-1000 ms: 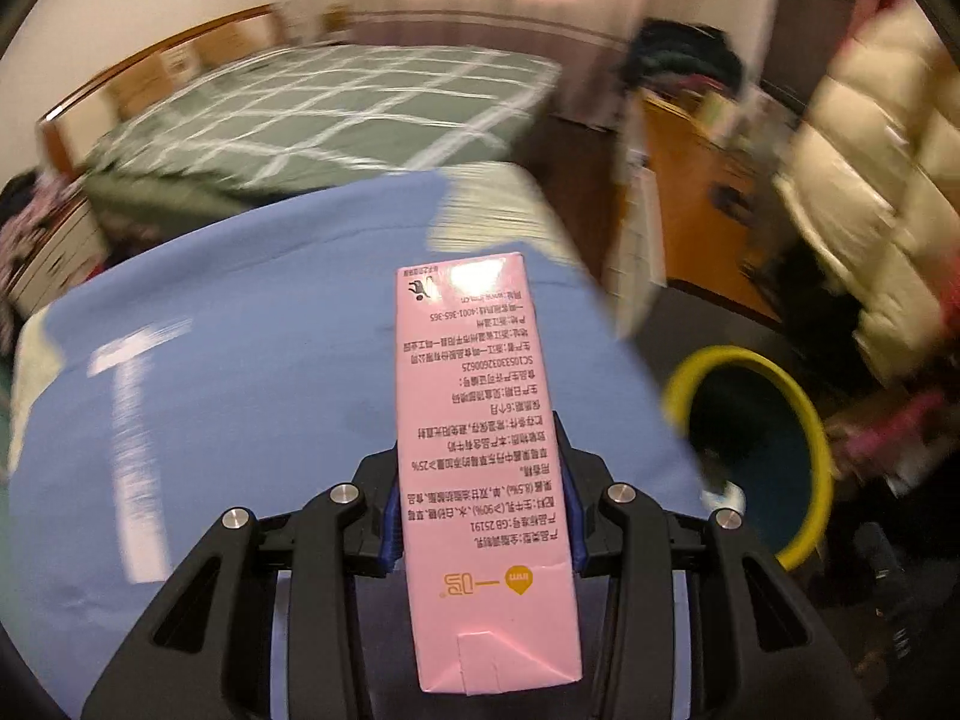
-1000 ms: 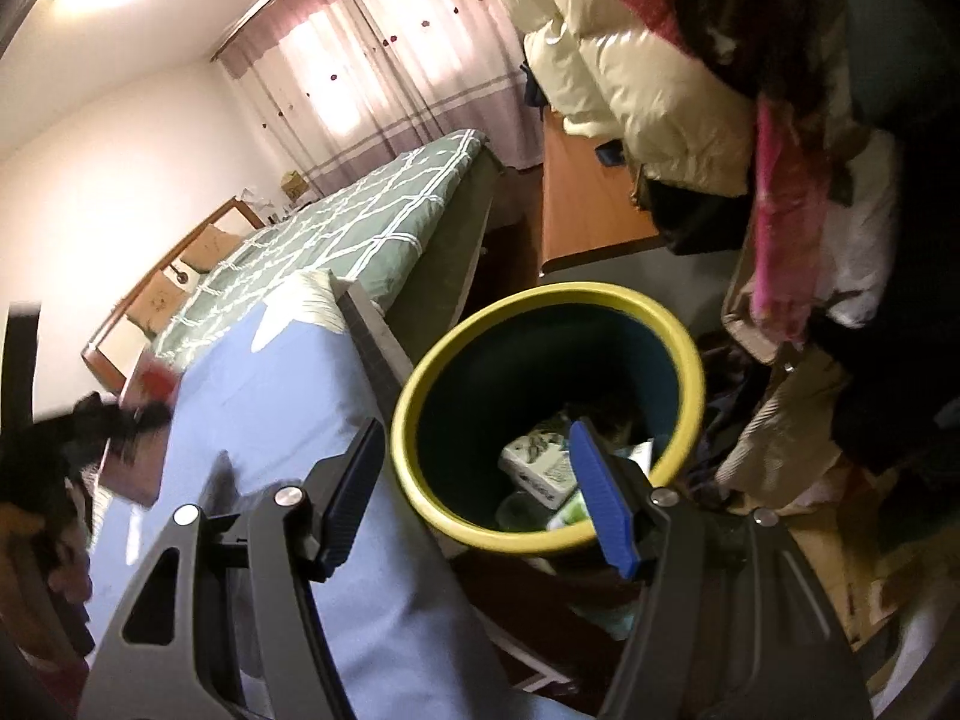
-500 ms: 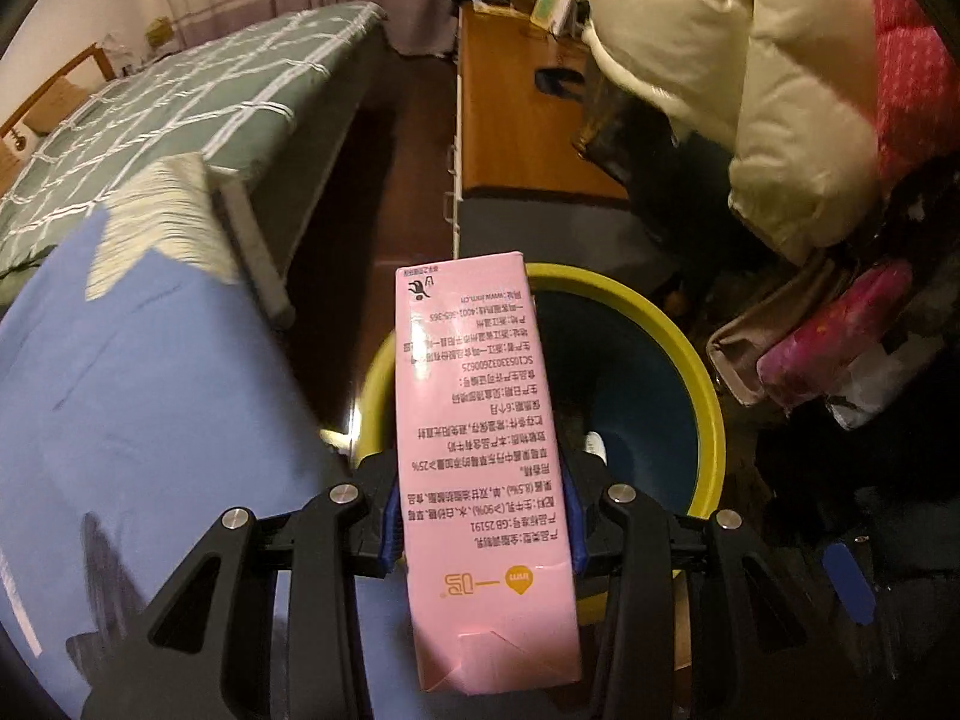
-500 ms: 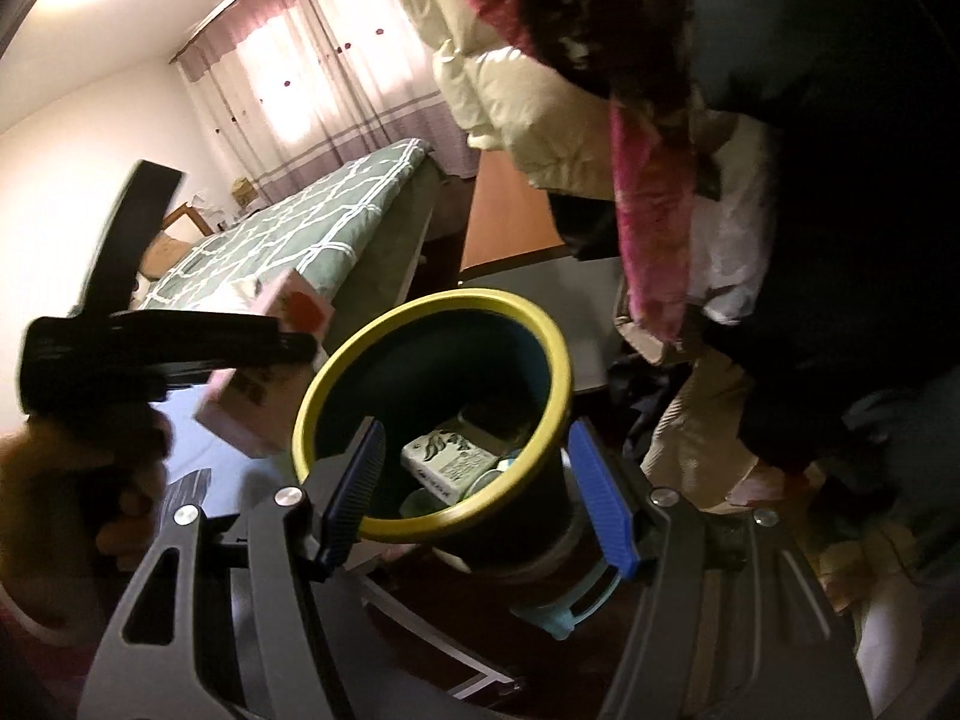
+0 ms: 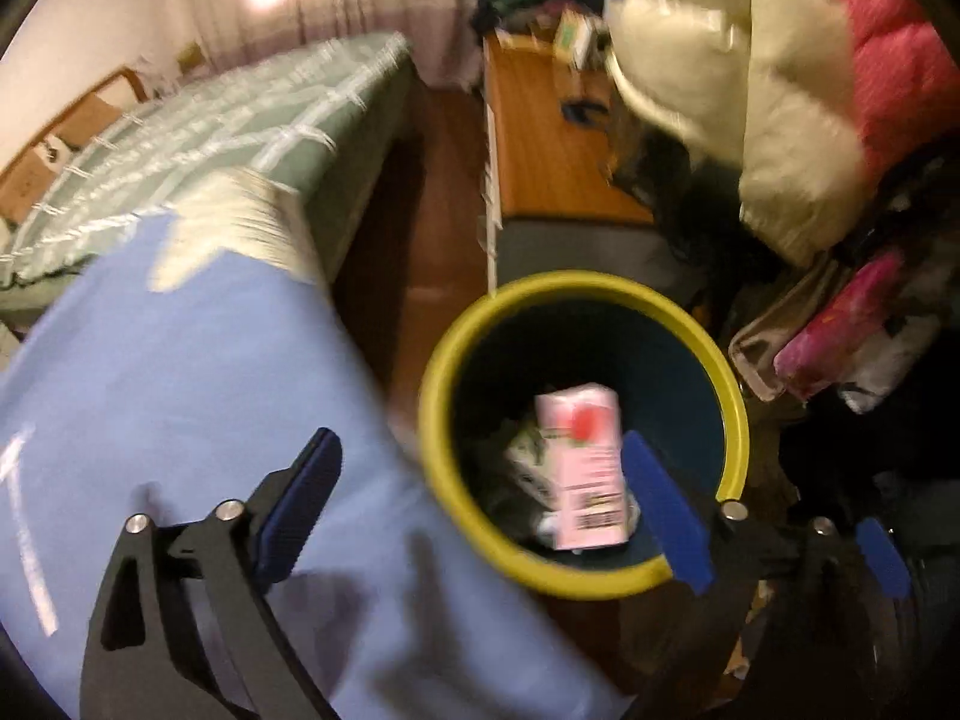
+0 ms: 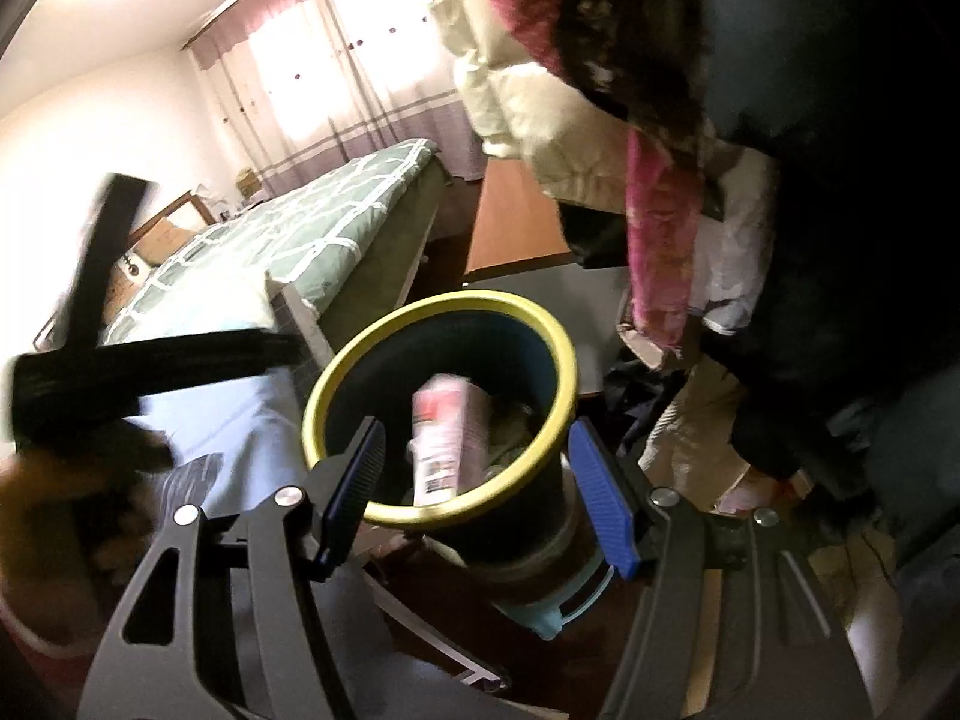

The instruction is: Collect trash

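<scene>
A pink drink carton [image 5: 585, 462] lies inside the dark bin with the yellow rim [image 5: 444, 360], on top of other trash. It also shows in the right wrist view [image 6: 441, 441] inside the bin [image 6: 360, 360]. My left gripper [image 5: 480, 492] is open and empty, jaws spread wide above the bin's near rim. My right gripper [image 6: 480, 486] is open and empty, with the bin between its blue pads. The left gripper's black body [image 6: 120, 360] appears at the left of the right wrist view.
A table with a blue cloth [image 5: 180, 420] stands left of the bin. A bed with a green checked cover [image 5: 210, 138] is behind it. A wooden cabinet [image 5: 540, 138] and hanging coats [image 5: 750, 90] stand behind and right of the bin.
My left gripper has opened and the pink carton has dropped from it into the bin. The right gripper has stayed open near the bin.
</scene>
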Available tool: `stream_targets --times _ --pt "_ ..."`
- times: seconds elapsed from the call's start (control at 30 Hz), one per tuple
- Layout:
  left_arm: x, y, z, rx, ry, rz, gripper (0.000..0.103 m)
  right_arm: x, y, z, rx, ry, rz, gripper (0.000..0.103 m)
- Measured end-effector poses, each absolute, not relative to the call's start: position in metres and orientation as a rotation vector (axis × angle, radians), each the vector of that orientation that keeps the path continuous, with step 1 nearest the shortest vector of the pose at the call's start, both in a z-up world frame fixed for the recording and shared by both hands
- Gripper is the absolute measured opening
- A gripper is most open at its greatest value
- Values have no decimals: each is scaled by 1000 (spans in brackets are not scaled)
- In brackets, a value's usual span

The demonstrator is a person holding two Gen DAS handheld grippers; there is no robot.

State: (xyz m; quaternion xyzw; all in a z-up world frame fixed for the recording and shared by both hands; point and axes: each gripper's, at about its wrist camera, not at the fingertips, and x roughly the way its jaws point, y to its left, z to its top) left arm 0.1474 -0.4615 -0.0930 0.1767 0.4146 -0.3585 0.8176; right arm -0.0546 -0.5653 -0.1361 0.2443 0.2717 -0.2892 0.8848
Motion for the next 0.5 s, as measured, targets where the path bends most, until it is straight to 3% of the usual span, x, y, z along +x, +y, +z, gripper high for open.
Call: stream_targets --times 0.07,0.5 --pt "141 -428 -73 351 820 -735 98 -50 -555 -133 491 569 -575 61" --pt "71 -130 -3 93 570 -365 98 -32 -469 -86 296 557 -384 68"
